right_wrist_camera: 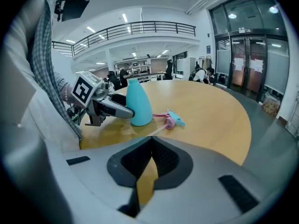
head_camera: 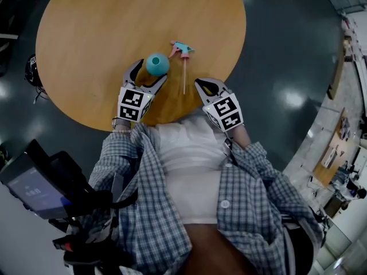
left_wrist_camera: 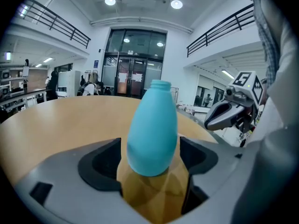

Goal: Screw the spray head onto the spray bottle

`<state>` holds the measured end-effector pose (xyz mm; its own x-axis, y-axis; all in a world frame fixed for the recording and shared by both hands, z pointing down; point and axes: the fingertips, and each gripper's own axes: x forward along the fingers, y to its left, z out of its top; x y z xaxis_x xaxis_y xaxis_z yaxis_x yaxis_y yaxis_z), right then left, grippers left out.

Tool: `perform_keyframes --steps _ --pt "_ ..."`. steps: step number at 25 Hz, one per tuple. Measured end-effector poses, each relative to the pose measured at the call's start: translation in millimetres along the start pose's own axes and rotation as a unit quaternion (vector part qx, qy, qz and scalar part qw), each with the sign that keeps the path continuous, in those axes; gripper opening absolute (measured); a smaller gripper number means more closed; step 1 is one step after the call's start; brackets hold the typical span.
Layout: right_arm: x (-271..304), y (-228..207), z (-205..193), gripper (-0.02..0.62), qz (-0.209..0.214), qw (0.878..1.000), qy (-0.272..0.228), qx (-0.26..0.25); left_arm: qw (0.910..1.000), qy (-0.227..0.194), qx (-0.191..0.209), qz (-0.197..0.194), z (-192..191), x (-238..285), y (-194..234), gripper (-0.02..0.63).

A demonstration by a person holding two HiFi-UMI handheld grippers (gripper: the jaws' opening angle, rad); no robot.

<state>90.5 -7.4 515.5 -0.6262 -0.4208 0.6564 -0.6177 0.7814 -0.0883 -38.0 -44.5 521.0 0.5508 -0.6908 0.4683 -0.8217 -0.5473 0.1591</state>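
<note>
A teal spray bottle (head_camera: 157, 64) stands upright with no cap on the round wooden table (head_camera: 92, 33). My left gripper (head_camera: 150, 73) is open, and the bottle's (left_wrist_camera: 152, 129) lower body stands between its jaws; I see no firm press of the pads. The spray head (head_camera: 182, 49), teal and pink with a long thin tube (head_camera: 184, 76), lies flat on the table just right of the bottle. My right gripper (head_camera: 202, 85) is shut and empty, hovering near the table's near edge, short of the tube's end. In the right gripper view the spray head (right_wrist_camera: 174, 119) lies beside the bottle (right_wrist_camera: 138, 104).
The table's near edge (head_camera: 172, 122) runs just below both grippers, with dark floor (head_camera: 287, 67) around it. A device with a screen (head_camera: 34, 188) sits at lower left. The person's checked shirt (head_camera: 143, 211) fills the lower middle.
</note>
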Motion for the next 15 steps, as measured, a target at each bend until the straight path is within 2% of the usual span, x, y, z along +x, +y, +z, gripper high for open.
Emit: perform_keyframes --steps 7,15 --pt "-7.7 0.0 -0.5 -0.006 -0.004 1.0 0.005 0.001 0.9996 0.001 0.015 -0.024 9.1 12.9 -12.4 0.383" --pt "-1.1 -19.2 10.7 -0.006 -0.007 1.0 0.004 -0.02 0.9992 0.0 0.033 -0.023 6.8 12.2 -15.5 0.383"
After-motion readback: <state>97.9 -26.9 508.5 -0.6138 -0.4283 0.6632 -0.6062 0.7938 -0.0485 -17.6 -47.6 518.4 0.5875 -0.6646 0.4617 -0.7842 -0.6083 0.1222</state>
